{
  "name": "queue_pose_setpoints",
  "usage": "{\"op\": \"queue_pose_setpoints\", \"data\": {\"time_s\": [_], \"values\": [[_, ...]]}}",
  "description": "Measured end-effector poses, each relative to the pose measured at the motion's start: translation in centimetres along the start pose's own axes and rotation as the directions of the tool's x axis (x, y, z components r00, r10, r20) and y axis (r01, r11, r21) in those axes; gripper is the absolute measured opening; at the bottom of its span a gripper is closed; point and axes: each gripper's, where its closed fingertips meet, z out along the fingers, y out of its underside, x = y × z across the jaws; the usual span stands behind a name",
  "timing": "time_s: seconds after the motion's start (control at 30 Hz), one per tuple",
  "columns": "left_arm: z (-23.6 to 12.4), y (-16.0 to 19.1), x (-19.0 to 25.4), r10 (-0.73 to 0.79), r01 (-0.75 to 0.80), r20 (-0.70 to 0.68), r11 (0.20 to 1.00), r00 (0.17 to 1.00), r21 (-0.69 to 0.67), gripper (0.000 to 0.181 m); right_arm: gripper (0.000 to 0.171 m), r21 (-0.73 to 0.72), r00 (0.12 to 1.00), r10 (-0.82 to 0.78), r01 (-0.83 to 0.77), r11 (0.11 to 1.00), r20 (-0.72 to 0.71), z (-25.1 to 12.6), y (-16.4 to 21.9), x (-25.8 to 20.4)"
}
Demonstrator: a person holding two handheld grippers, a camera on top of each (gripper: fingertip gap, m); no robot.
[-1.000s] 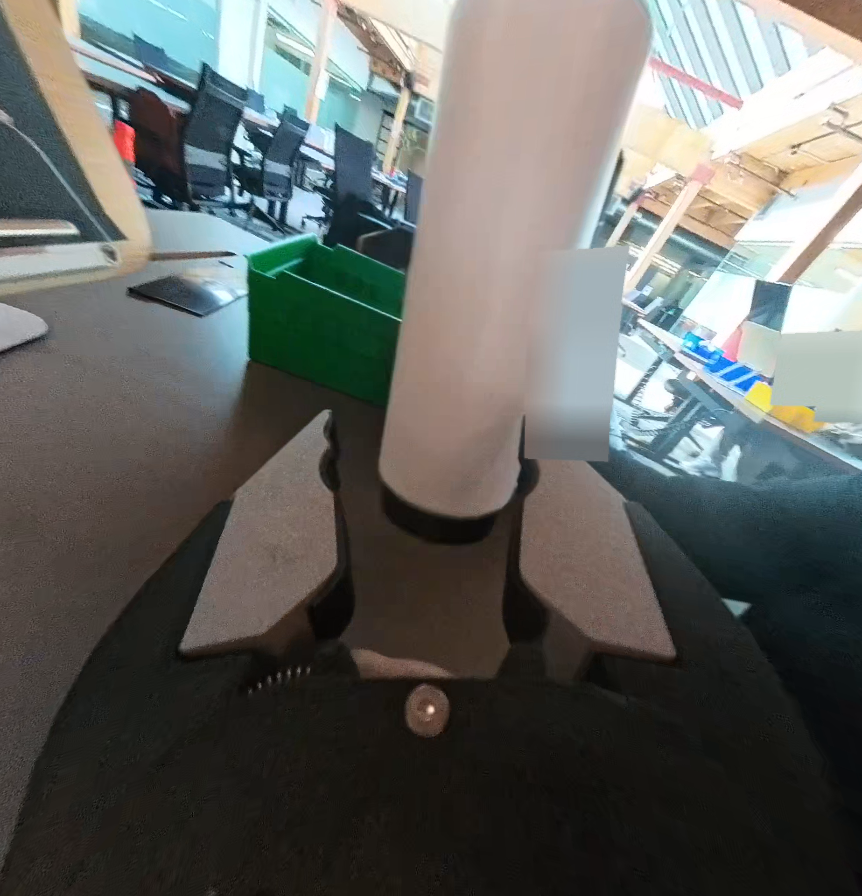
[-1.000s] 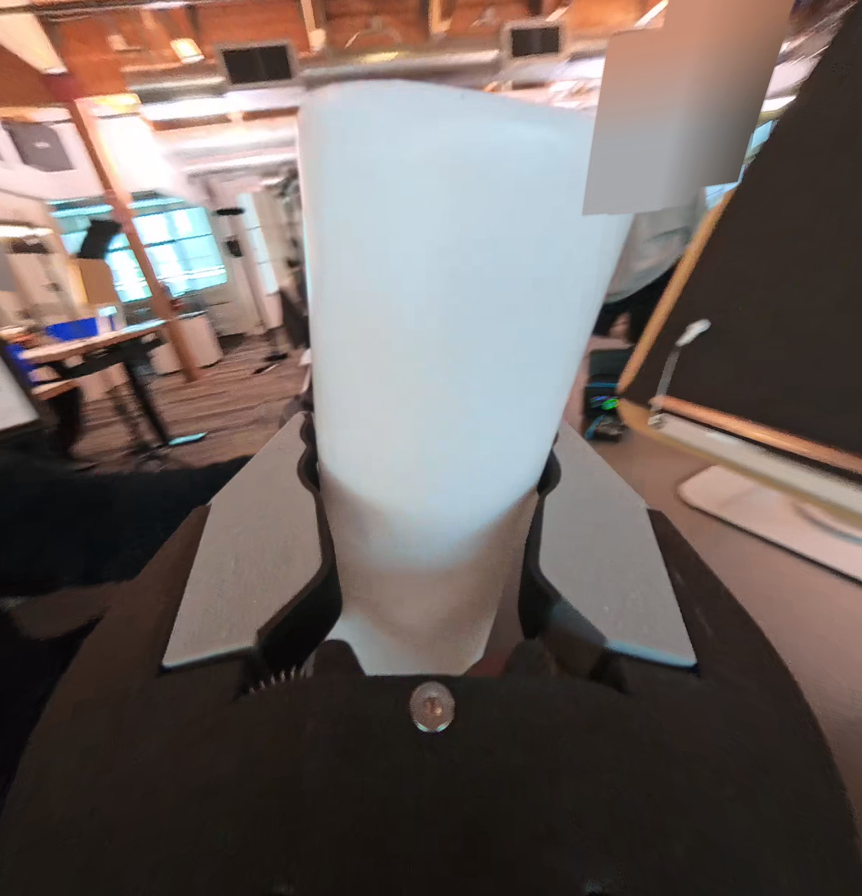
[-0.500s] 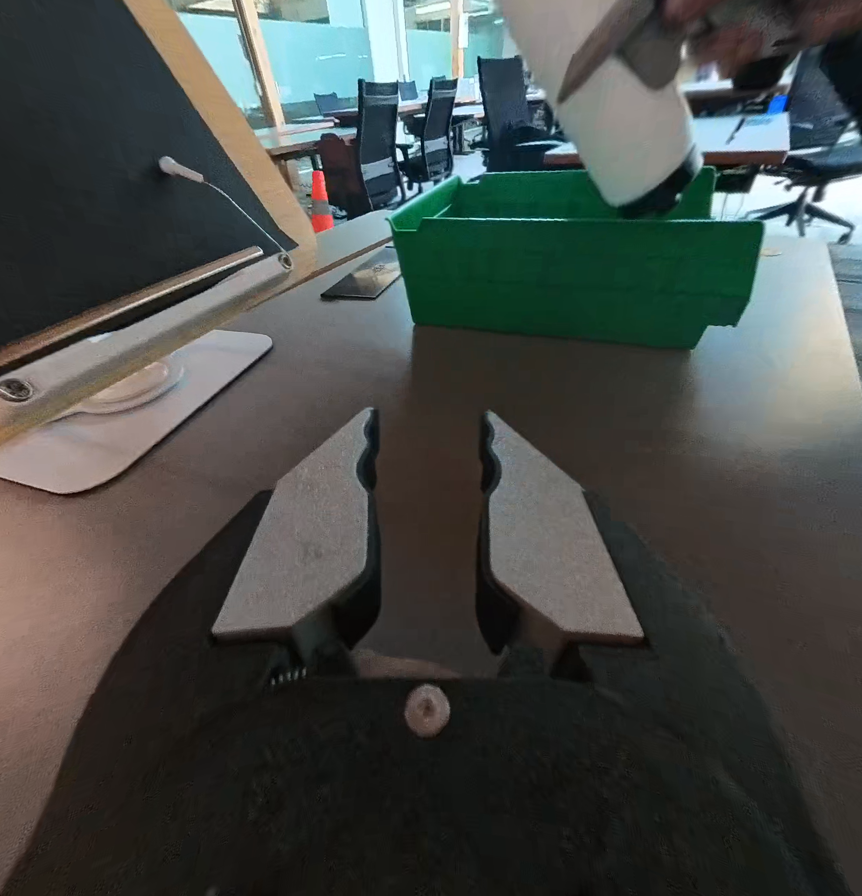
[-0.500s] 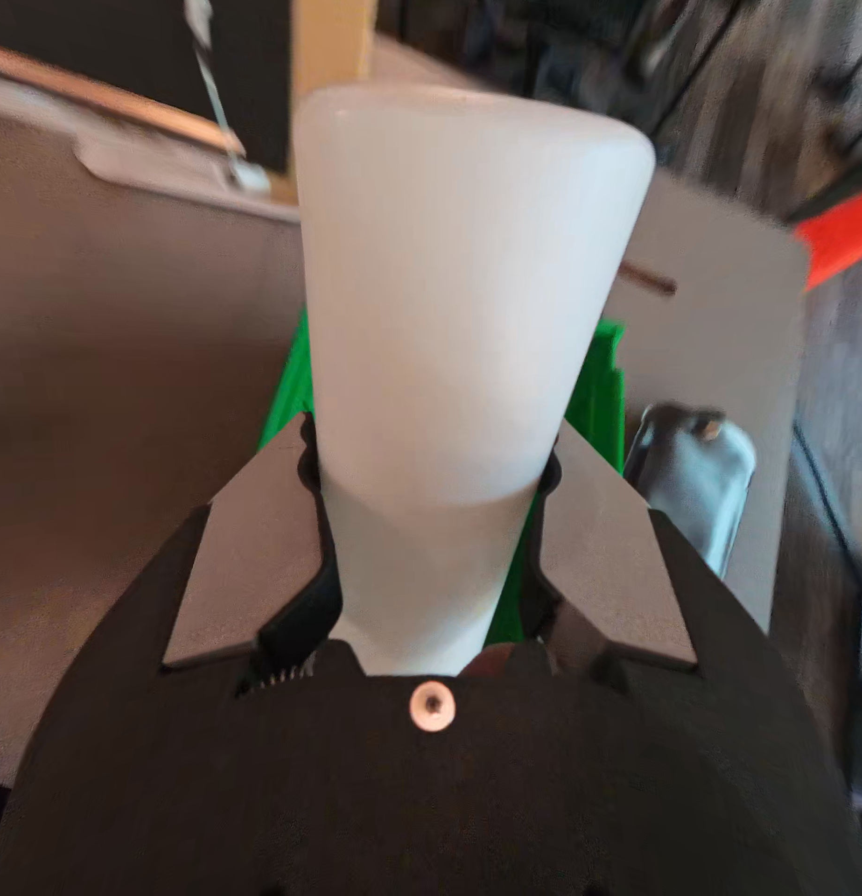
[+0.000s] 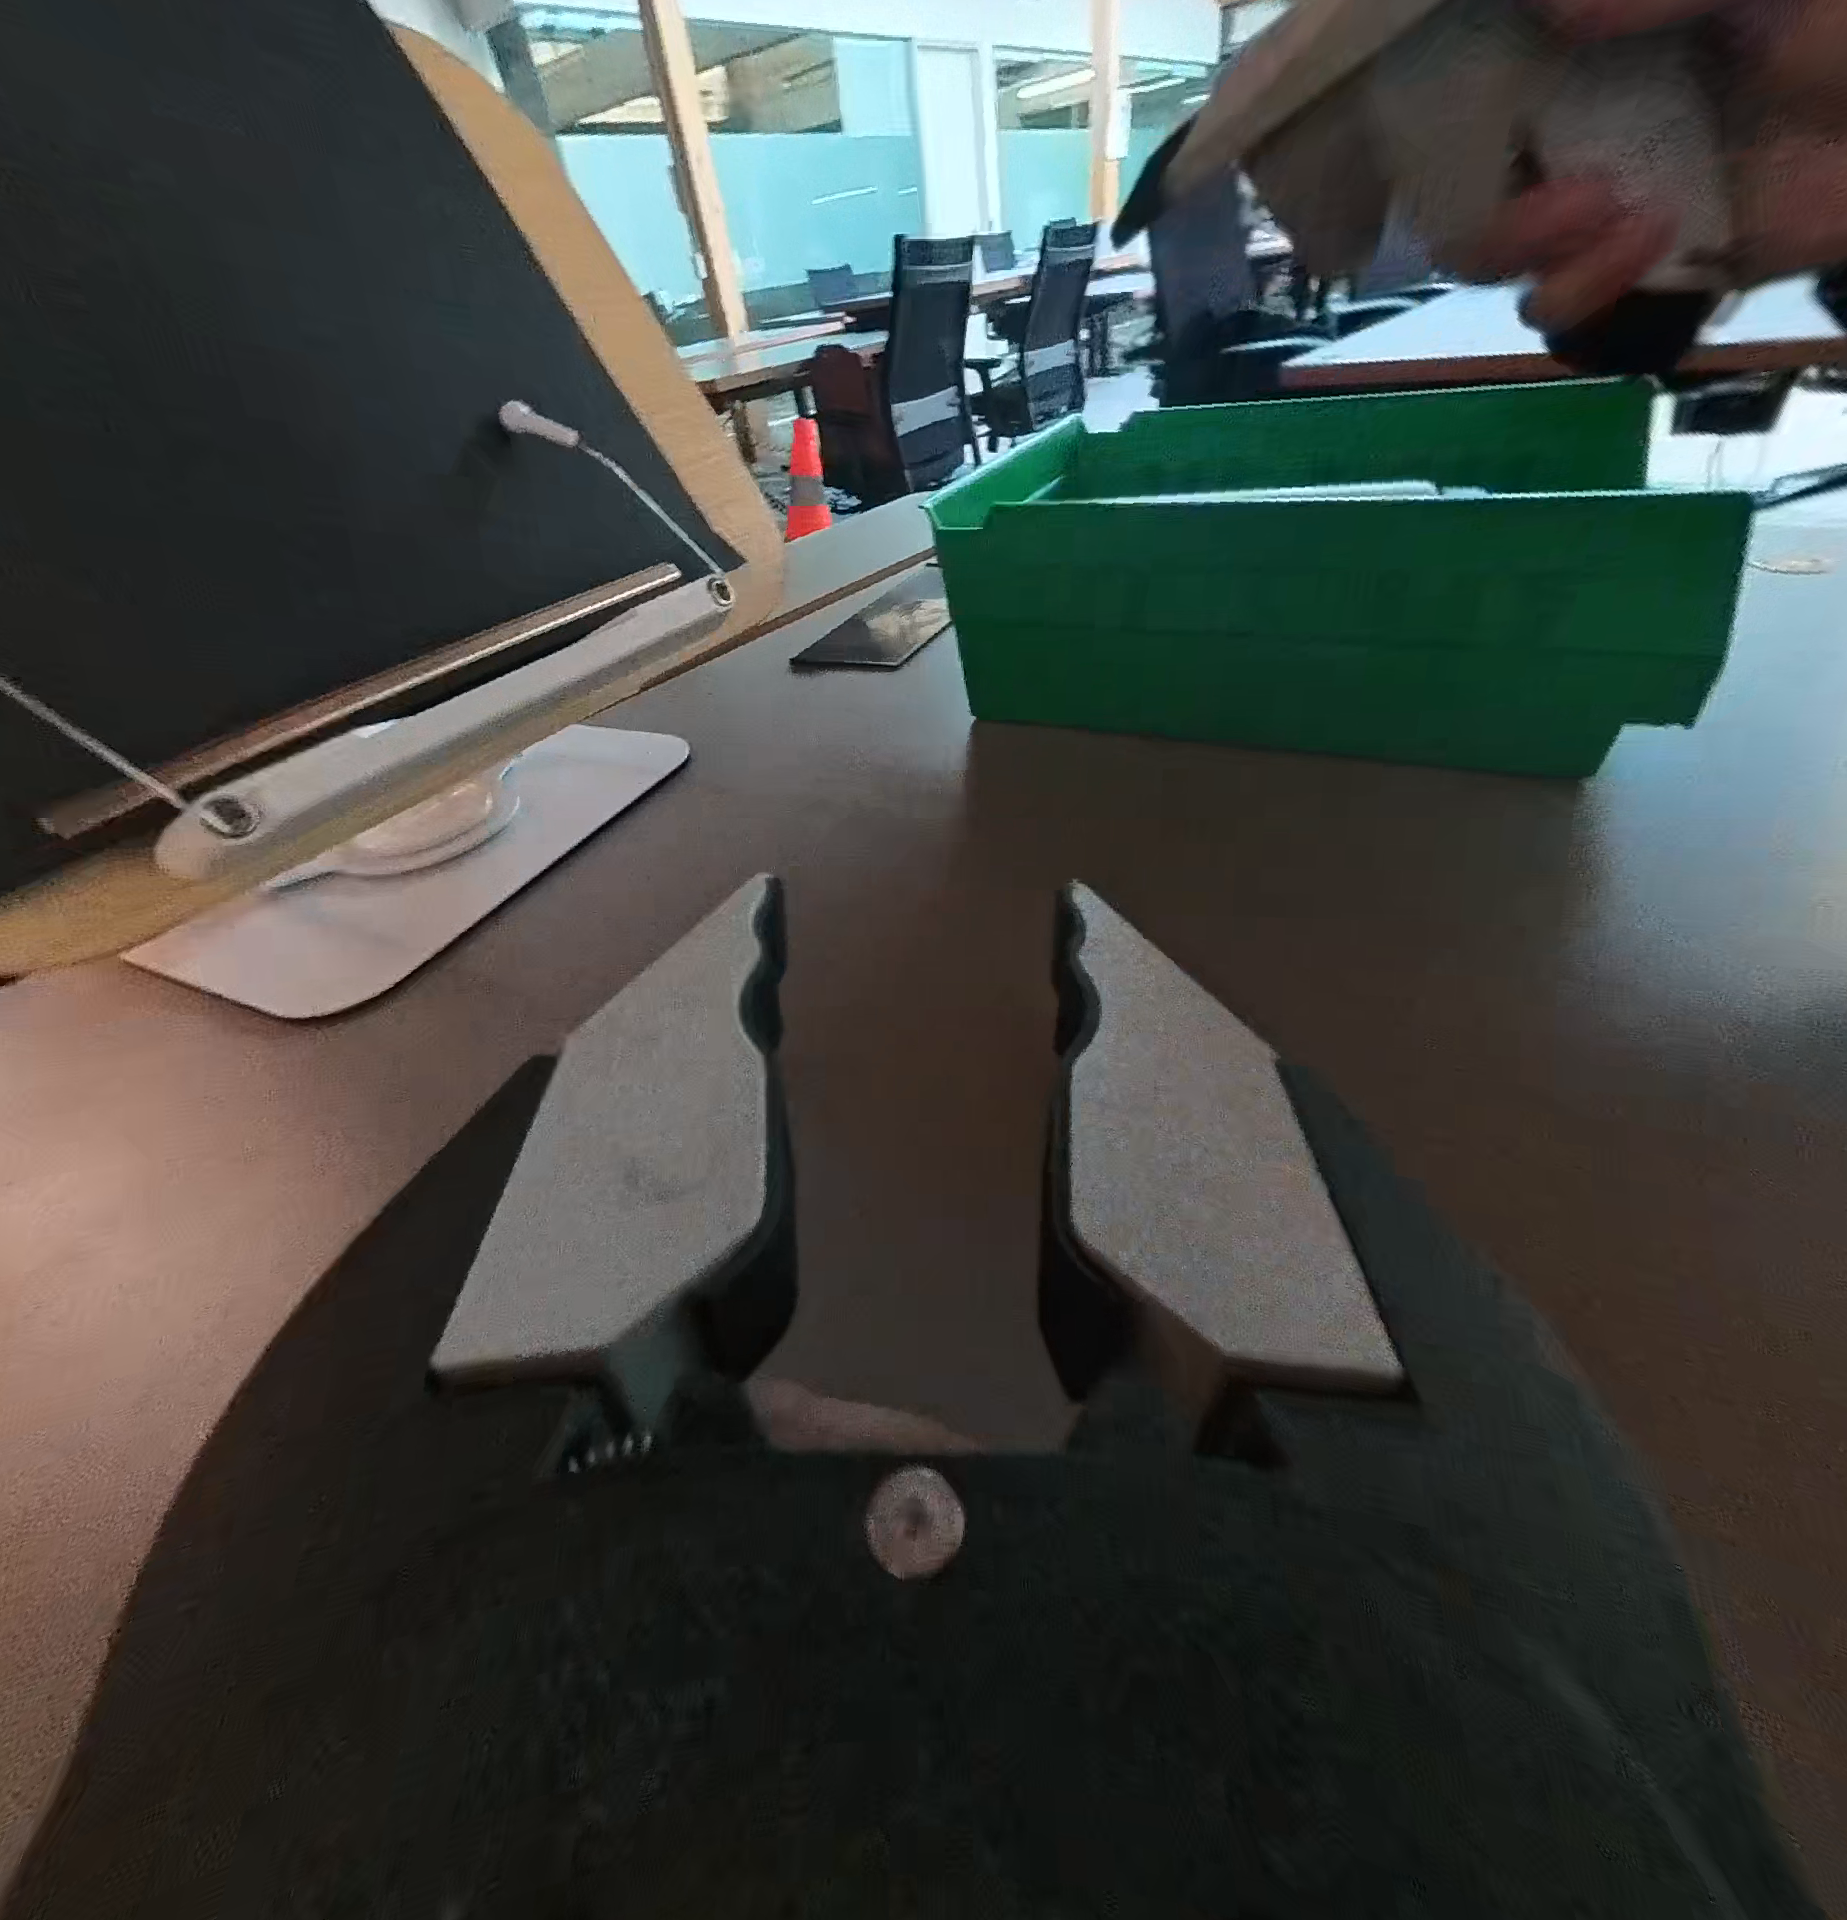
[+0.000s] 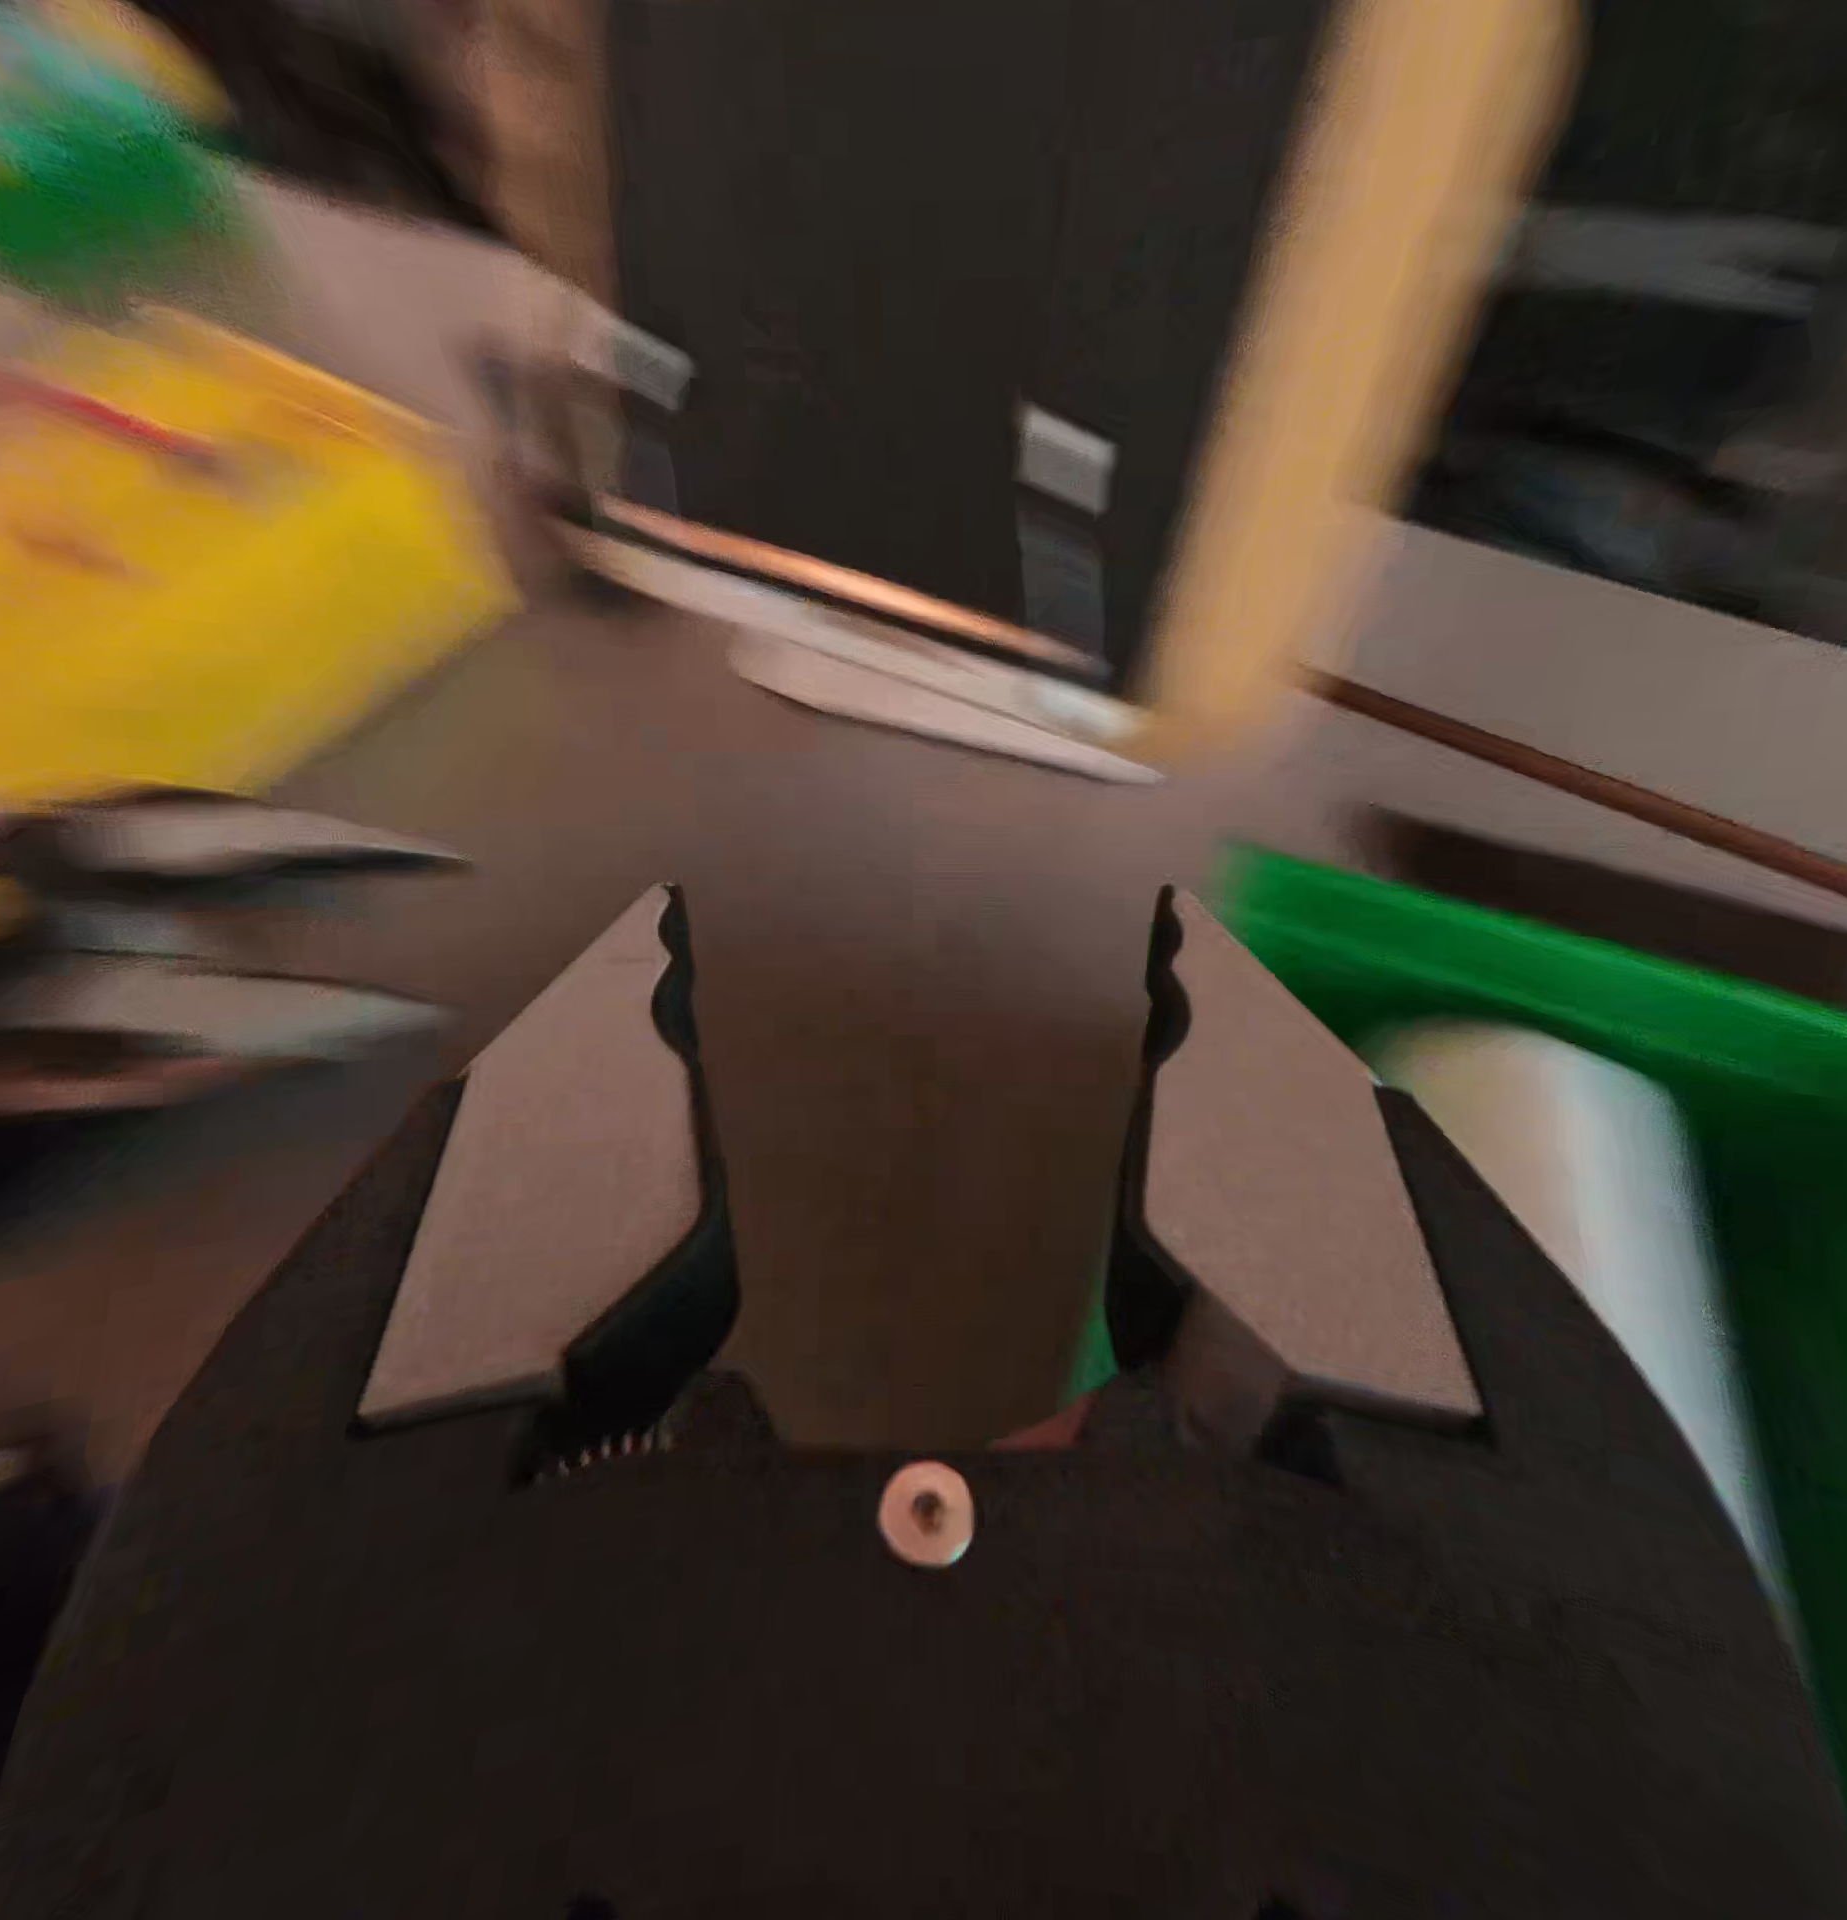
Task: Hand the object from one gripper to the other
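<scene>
The white cylinder (image 6: 1563,1195) lies in the green bin (image 6: 1521,966) at the right of the blurred right wrist view. My right gripper (image 6: 919,904) is open and empty, with bare brown table between its fingers, just left of the bin. In the left wrist view my left gripper (image 5: 919,904) is open and empty, low over the table, well short of the green bin (image 5: 1314,634). The right gripper (image 5: 1418,145) and a hand show there as a blur above the bin's right end.
A black board on a wooden stand with a white base plate (image 5: 399,883) stands at the left. A flat dark card (image 5: 877,634) lies by the bin. A blurred yellow object (image 6: 192,582) is at the left of the right wrist view. Office chairs and desks stand behind.
The right gripper let go of the white cylinder, which now lies in the green bin, and the gripper swung away. The left gripper's fingers have parted a little wider, still empty.
</scene>
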Motion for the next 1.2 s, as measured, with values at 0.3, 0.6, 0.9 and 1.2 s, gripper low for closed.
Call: {"op": "queue_pose_setpoints", "data": {"time_s": [0.3, 0.6, 0.9, 1.2], "values": [[-10.5, -5.7, -4.0, -0.082, 0.084, 0.088, 0.996, 0.993, -0.020, 0.048, 0.075, 0.043, 0.709, 0.077, -0.150, 0.988, 0.701, 6.5, 3.9, -19.9], [-18.9, 1.1, -25.3, 0.049, 0.030, 0.147, 0.872, 0.988, -0.489, 0.052, 0.089, 0.005, 0.794, -0.174, 0.211, 0.977, 0.582, 10.5, 10.1, -20.6], [-15.5, 7.6, -28.5, 0.018, -0.099, -0.136, 0.783, 0.991, -0.615, 0.058, 0.085, 0.044, 0.770, -0.173, 0.186, 0.982, 0.614, 10.1, 9.5, -21.2], [-15.0, 8.1, -30.4, 0.076, -0.092, -0.053, 0.764, 0.996, -0.639, 0.031, 0.075, 0.125, 0.770, -0.305, 0.286, 0.950, 0.560, 10.1, 9.2, -21.3]]}}
